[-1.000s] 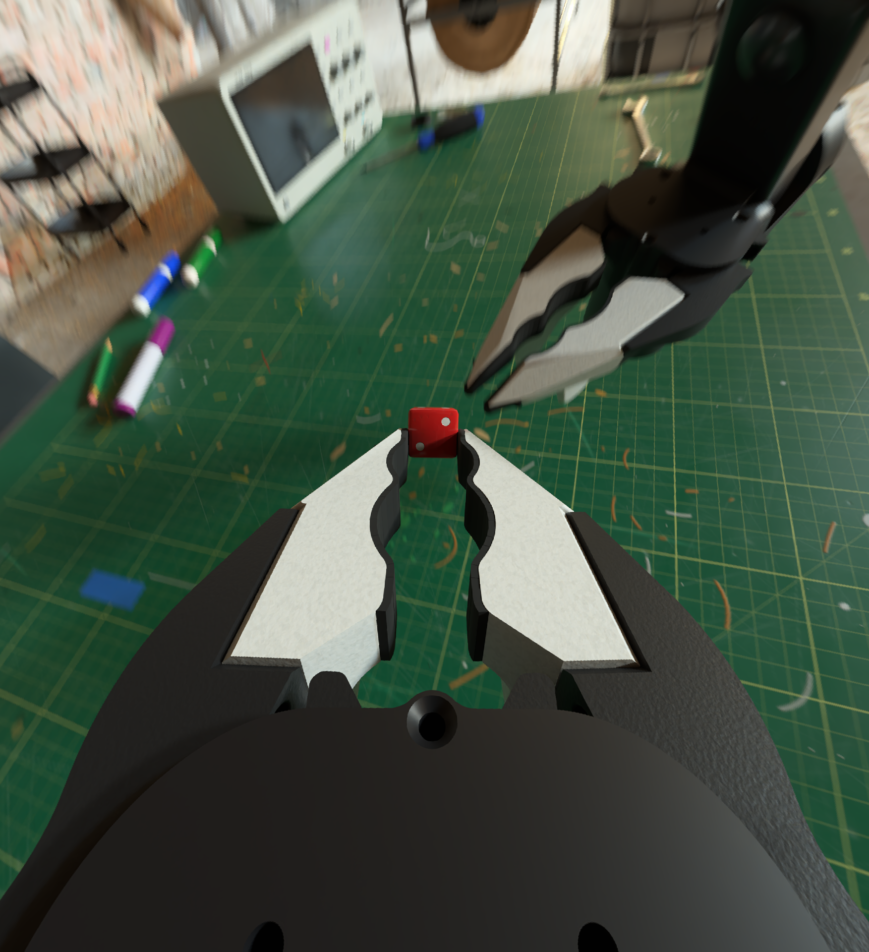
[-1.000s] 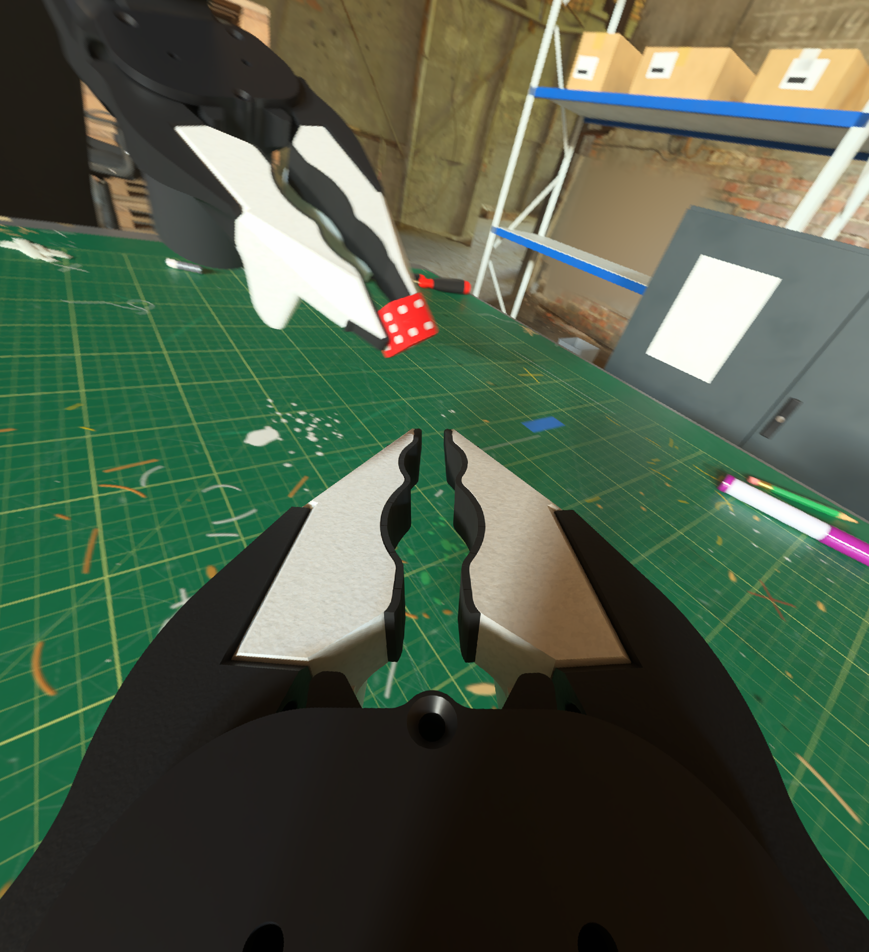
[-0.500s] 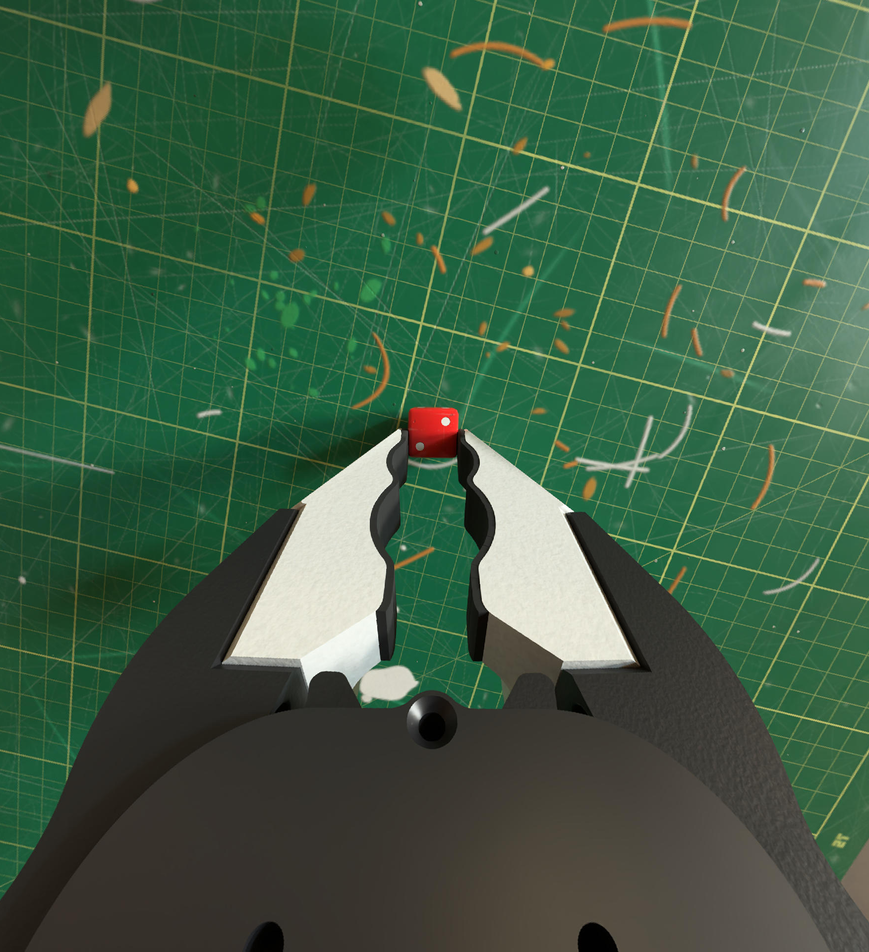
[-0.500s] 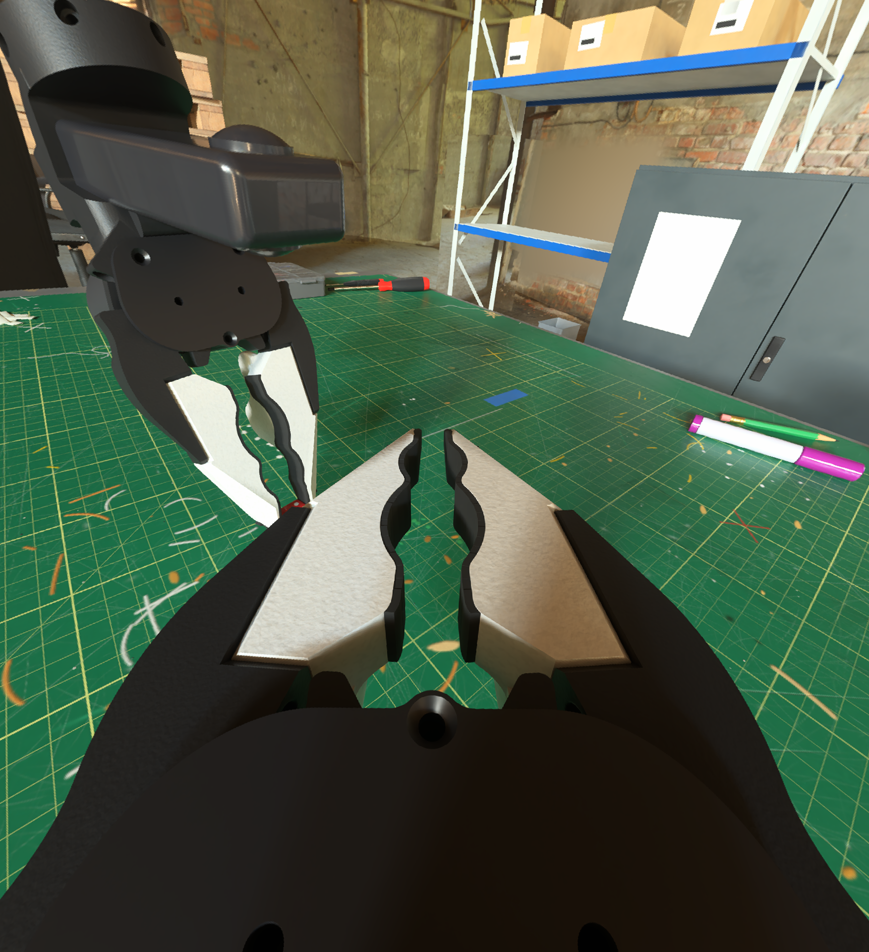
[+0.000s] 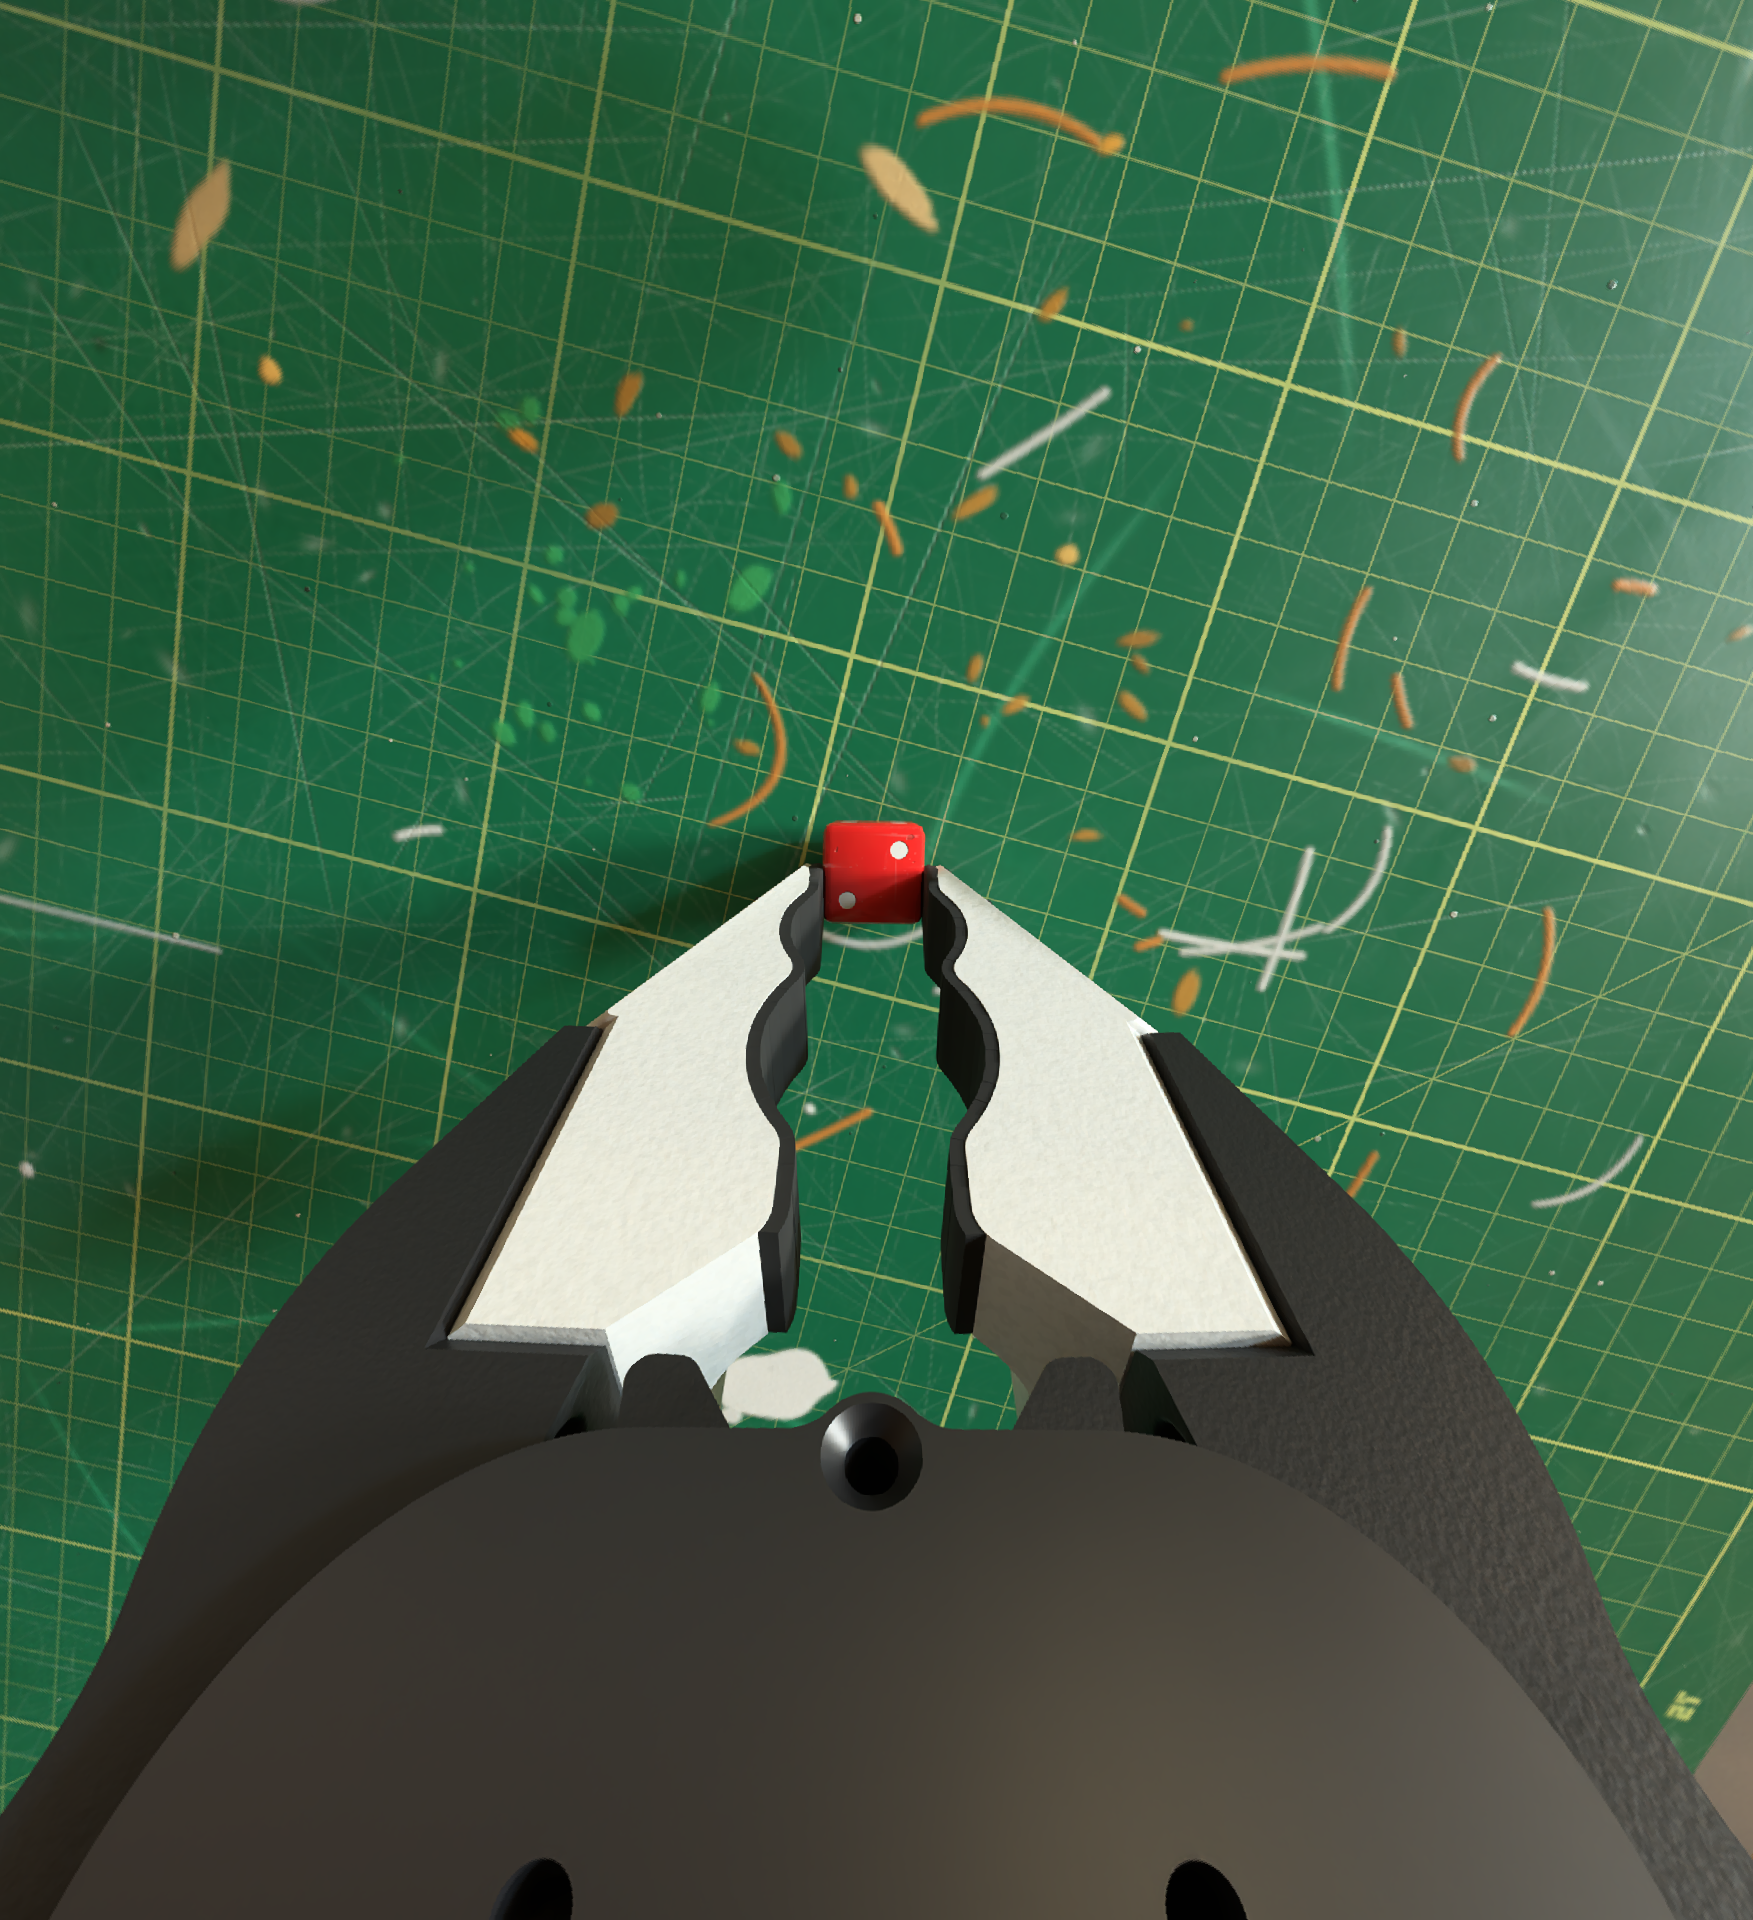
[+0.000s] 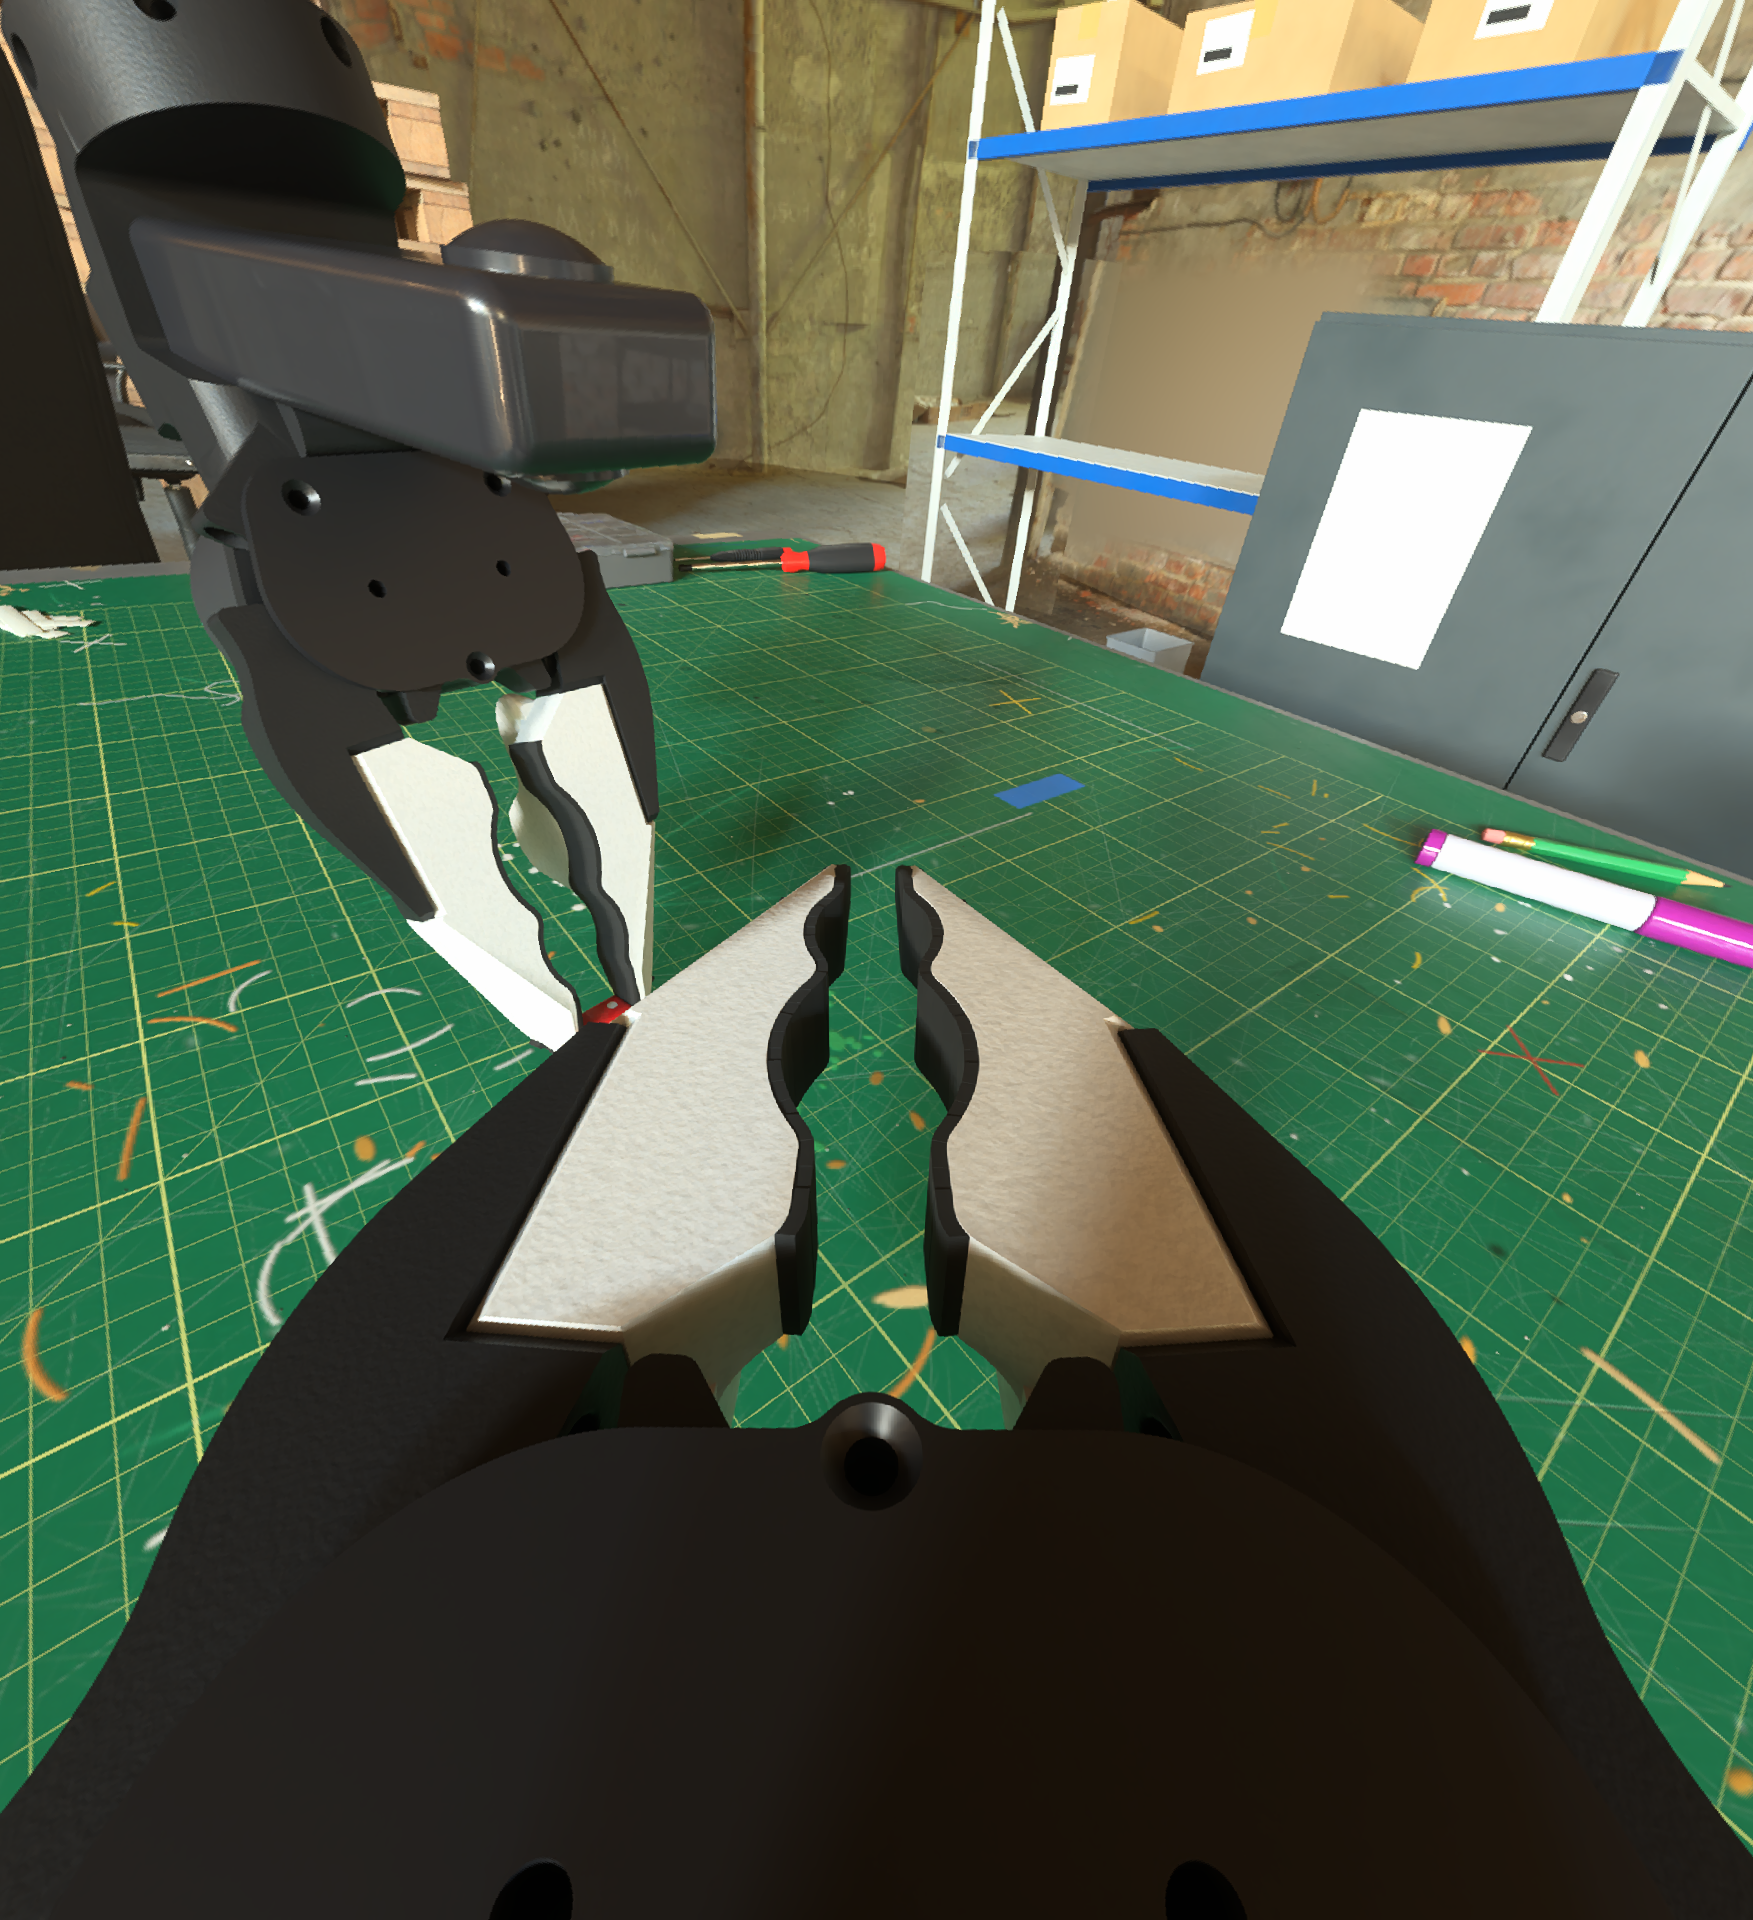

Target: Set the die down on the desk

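Left gripper points straight down at the mat, jaws pinching the die at the very tips. In the left wrist view the die sits dead centre; a shadow spreads from the tips toward 9 o'clock, tight against them, so my read is the die is at or almost on the tabletop. The right wrist view backs that up: the left gripper stands near-vertical at 10 o'clock, with only a red sliver of die showing at its tips, down at mat level. Can't confirm actual contact from either view.

Right gripper is empty, jaws nearly pressed together with a thin gap, hovering low and just beside the left tips.

How I'd do the release:
- Close any last gap slowly, straight down, no tilt. The grip is only on the tips, so a sideways nudge could pop the die out.
- Spread the jaws evenly and gradually, so neither pad drags the die or rolls it.
- Lift straight up at 12 o'clock along the finger axis before any lateral move.
- Keep the right gripper parked: it's close enough to clip the left finger or the die.

Marker and pencil at 3 o'clock are well apart, no concern.
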Robot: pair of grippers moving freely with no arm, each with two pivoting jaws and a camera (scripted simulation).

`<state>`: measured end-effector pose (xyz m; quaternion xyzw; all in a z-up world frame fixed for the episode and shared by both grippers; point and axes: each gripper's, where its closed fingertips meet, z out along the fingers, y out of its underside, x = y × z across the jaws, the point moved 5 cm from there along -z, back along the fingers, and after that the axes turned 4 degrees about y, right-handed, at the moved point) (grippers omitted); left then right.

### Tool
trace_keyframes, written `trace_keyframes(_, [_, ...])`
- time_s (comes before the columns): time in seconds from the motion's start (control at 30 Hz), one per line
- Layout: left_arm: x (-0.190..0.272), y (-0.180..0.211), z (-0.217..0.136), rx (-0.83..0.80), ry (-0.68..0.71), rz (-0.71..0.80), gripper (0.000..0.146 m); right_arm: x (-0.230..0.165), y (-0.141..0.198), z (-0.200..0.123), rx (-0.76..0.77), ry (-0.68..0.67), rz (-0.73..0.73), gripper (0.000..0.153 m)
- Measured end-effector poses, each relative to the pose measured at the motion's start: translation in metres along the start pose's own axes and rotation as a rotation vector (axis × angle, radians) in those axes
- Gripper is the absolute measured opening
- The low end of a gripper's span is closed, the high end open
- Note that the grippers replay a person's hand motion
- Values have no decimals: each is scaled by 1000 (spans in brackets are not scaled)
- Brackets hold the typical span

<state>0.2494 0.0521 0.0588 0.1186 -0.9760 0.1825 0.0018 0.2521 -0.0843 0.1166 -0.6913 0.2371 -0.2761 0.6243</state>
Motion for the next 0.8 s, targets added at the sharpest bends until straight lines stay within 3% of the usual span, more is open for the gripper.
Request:
trace_keyframes(0.37, [0, -1, -1, 39, 47, -5, 19, 1, 0, -1, 2, -2, 1, 8])
trace_keyframes(0.47, [-3, -6, 0, 92, 20, 0, 33, 2, -1, -1, 7, -1, 6, 8])
trace_keyframes(0.57, [-6, -12, 4, 125, -38, 45, 38, 3, -1, -2, 8, -5, 15, 8])
trace_keyframes(0.8, [-4, -19, 12, 200, 21, 19, 16, 1, 0, -1, 6, -14, 16, 8])
